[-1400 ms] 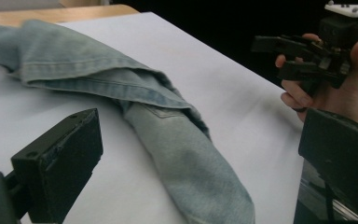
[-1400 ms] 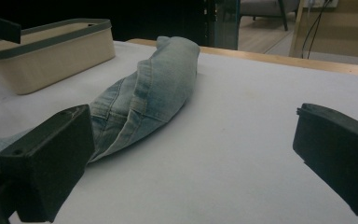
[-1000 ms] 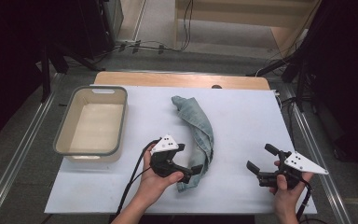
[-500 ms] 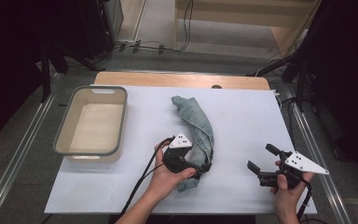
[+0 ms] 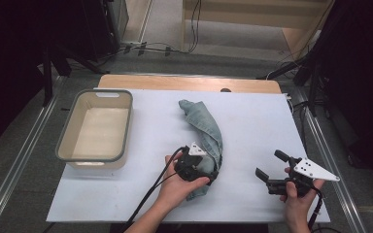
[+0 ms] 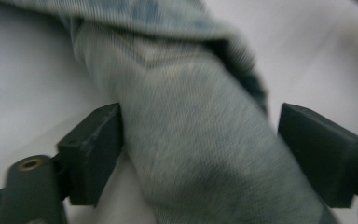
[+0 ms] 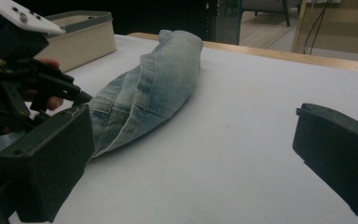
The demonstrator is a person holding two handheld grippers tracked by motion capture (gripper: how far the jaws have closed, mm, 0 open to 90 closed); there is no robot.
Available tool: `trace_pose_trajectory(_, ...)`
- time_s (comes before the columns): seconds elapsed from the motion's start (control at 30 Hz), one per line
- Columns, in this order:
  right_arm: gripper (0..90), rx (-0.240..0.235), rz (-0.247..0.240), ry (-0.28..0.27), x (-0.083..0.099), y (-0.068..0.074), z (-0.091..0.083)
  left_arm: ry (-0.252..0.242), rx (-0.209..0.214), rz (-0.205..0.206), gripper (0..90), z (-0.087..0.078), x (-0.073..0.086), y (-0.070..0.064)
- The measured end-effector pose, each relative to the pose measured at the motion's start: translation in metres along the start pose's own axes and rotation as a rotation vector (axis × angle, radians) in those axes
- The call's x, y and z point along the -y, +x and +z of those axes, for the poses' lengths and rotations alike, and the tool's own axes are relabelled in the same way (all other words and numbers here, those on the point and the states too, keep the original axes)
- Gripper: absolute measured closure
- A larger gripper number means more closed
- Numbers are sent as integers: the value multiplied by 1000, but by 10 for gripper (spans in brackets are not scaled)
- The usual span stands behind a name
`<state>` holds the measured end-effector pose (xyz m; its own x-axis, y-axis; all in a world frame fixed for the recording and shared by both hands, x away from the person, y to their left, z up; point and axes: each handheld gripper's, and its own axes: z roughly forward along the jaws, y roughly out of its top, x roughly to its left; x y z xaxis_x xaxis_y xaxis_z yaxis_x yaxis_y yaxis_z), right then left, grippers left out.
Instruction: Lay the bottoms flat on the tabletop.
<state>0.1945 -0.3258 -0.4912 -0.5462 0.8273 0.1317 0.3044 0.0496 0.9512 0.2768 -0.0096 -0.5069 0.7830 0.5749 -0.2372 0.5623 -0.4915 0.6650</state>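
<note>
Now the jeans are straddled by the released left gripper; at 3 o'clock, the right gripper is held spread, empty.

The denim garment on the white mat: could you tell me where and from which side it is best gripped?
Probably the narrow near end of the denim garment, taken across its width from above. There the cloth is bunched into a band slim enough to sit between open jaws, as the left claw already straddles it. The far end is broader, rounder.

A white table carries rolled jeans and a beige tub.
</note>
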Motion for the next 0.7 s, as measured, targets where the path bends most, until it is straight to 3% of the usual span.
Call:
trace_pose_trajectory(0.1, 0, -5, -7, 10, 0, 4, 2, -3, -27, 18, 301, -1, 3, 2)
trace_pose_trajectory(0.3, 0, -16, -16, 32, -7, 16, 13, -30, 36, 23, 648, -9, 7, 10)
trace_pose_trajectory(0.4, 0, -4, -18, 73, -19, 24, 28, -32, 40, 51, 699, -12, 7, 9)
trace_pose_trajectory(0.53, 0, -43, -37, 102, -37, 37, 52, -19, 19, 113, 715, -20, 9, 8)
trace_pose_trajectory(0.7, 0, -66, -43, 110, -51, 50, 77, -29, 22, 133, 720, -35, 16, 13)
